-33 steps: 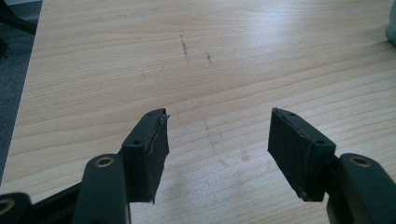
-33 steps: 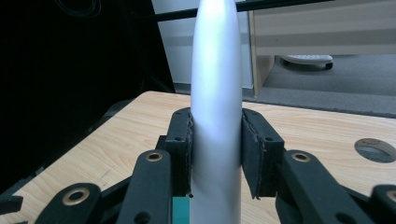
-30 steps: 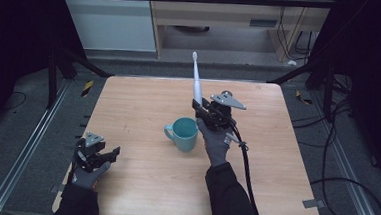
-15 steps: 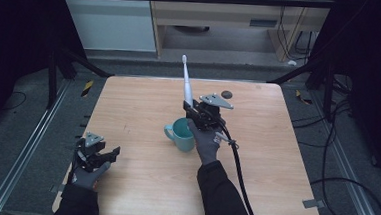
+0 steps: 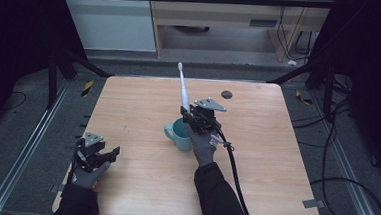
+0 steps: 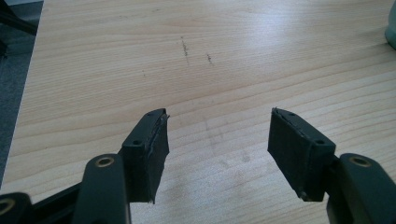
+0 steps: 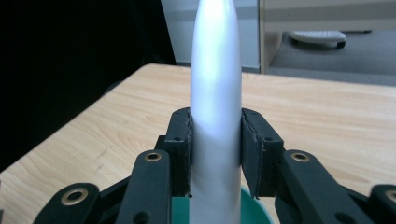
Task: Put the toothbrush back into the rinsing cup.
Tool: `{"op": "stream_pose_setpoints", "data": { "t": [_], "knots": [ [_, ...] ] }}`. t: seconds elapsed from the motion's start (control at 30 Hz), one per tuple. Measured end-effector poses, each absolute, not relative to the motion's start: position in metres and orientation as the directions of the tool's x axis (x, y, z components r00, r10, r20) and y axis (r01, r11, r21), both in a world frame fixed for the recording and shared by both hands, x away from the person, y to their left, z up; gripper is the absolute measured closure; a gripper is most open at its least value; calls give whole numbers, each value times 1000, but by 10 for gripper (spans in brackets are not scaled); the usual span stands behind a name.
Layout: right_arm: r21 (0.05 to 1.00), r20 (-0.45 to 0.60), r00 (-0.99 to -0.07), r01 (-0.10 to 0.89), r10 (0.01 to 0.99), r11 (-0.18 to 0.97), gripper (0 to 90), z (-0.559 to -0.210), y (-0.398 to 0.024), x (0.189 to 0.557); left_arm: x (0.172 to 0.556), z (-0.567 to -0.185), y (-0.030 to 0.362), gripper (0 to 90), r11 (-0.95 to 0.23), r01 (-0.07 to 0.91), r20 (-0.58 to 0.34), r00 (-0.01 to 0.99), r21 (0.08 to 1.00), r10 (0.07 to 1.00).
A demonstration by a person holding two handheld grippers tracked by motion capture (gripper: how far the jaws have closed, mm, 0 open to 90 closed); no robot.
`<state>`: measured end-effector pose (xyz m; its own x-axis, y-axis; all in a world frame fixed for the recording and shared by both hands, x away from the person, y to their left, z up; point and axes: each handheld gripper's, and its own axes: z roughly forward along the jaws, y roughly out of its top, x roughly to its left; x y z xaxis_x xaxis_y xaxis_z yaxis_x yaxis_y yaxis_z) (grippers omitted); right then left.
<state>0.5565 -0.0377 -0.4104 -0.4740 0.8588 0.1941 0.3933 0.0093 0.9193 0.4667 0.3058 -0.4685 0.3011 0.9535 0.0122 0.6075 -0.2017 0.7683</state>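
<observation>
My right gripper [image 5: 187, 112] is shut on a white electric toothbrush [image 5: 182, 89], held upright with its head at the top. It hovers over the teal mug [image 5: 178, 135] at the middle of the wooden table [image 5: 276, 143]. In the right gripper view the pads press on both sides of the toothbrush's white handle [image 7: 215, 107], and the mug's teal rim [image 7: 256, 213] lies just beneath the jaws. My left gripper [image 5: 111, 154] rests near the table's front left corner, open. In the left gripper view, bare wood lies between the left gripper's [image 6: 217, 154] two fingers.
A small dark round spot [image 5: 226, 94] lies on the table at the back right. A cable [image 5: 235, 165] trails from the right gripper toward the front edge. Black frame rails and cables surround the table on the grey floor. A pale teal edge of the mug [image 6: 391, 28] shows at the far right.
The right gripper has carried the toothbrush left and down, from beside the mug to directly over it. The left gripper has stayed where it was.
</observation>
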Motion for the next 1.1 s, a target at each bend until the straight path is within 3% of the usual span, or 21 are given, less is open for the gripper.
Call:
{"op": "stream_pose_setpoints", "data": {
  "t": [0.6, 1.1],
  "knots": [
    [891, 169, -462, 448, 871, 64, 660, -439, -29, 552, 467, -468, 306, 374, -205, 607, 15, 302, 768, 953],
    [874, 131, -475, 470, 870, 125, 639, -438, -29, 548, 467, -468, 305, 374, -203, 607, 14, 301, 768, 953]
  ]
}}
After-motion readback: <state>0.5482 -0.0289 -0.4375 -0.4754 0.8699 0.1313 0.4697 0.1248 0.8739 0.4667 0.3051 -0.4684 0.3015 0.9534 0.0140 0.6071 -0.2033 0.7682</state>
